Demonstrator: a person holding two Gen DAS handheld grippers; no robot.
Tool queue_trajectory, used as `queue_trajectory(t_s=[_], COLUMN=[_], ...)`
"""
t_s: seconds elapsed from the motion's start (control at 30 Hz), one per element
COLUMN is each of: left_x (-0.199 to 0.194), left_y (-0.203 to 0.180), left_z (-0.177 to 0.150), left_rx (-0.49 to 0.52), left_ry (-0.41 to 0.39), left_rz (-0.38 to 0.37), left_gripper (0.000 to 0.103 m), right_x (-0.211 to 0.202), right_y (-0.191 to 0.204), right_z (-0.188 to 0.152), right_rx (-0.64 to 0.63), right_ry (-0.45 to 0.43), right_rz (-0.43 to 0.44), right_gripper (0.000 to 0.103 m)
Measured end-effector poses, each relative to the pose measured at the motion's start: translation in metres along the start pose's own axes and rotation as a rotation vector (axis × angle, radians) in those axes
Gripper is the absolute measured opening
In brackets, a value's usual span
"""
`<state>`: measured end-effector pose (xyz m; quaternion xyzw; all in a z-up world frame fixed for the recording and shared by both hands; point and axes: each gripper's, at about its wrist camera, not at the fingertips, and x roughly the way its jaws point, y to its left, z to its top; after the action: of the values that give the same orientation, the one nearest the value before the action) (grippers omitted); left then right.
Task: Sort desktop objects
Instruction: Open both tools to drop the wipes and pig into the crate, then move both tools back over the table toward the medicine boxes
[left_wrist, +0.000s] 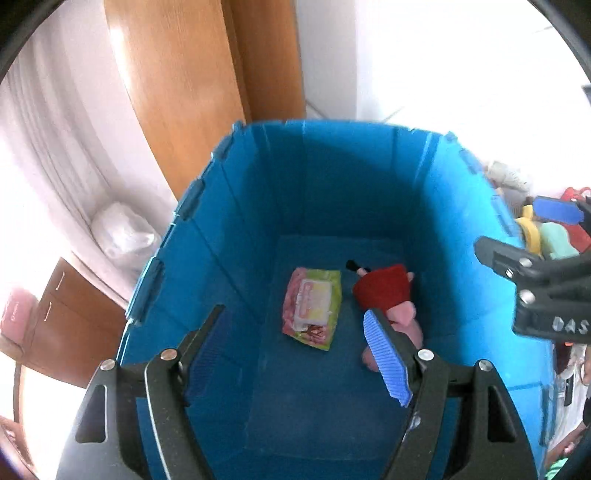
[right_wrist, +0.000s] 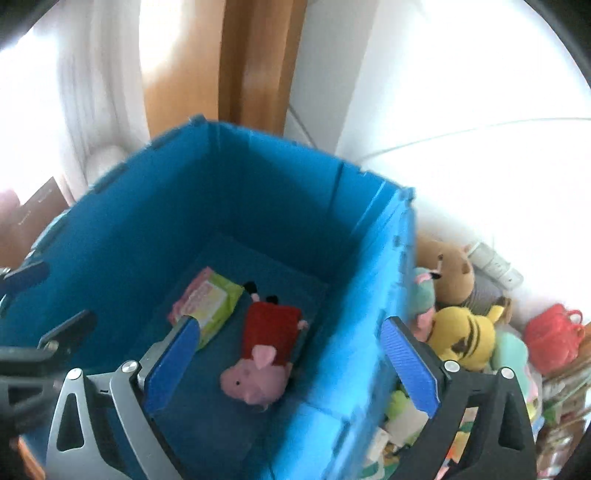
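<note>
Toys piled (right_wrist: 461, 332) just beside the blue bin (right_wrist: 373, 295) are what we fetch next, judging by the pig plush (right_wrist: 266, 354) and wipes pack (right_wrist: 207, 302) lying inside, so we swing our empty, spread-wide right gripper (right_wrist: 295, 365) over the wall, left gripper (left_wrist: 295, 354) likewise released.

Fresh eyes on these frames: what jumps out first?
The deep blue bin fills both views. On its floor a pink pig plush in a red dress lies beside a pink-and-green wipes pack. Outside its right wall sits a pile of toys, the yellow plush brightest; both tongs hang open over the bin, empty.
</note>
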<state>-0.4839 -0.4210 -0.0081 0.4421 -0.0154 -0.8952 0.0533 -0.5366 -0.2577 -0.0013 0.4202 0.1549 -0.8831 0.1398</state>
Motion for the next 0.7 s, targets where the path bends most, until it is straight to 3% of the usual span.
queue_trajectory(t_s=[0.13,0.2,0.33,0.47,0.7], left_x=[-0.041,-0.059,-0.089,-0.116,-0.158], left_y=[-0.020,-0.035,-0.067,-0.105,-0.181], left_z=[-0.025,-0.040,-0.068,-0.096,-0.142], left_rx=[-0.001,0.012,0.039,0.047,0.083], left_ry=[-0.069,-0.104,-0.165,-0.216,-0.274], left_rz=[-0.031,-0.033,-0.048,-0.065,-0.104], left_gripper=[0.075,0.084,0.086,0.096,0.100], right_x=[-0.041,-0.061,-0.098,-0.125,-0.156], right_y=[-0.010,-0.019,-0.041,-0.067,-0.126], right_z=[-0.038,-0.058,-0.099,-0.152,-0.245], right_rx=[0.013,0.028,0.066,0.099,0.206], right_ry=[-0.069,-0.102,-0.155,-0.186,-0.186], right_rz=[0.018,0.029,0.020,0.004,-0.030], right_gripper=[0.102,0.102,0.103,0.103,0.103])
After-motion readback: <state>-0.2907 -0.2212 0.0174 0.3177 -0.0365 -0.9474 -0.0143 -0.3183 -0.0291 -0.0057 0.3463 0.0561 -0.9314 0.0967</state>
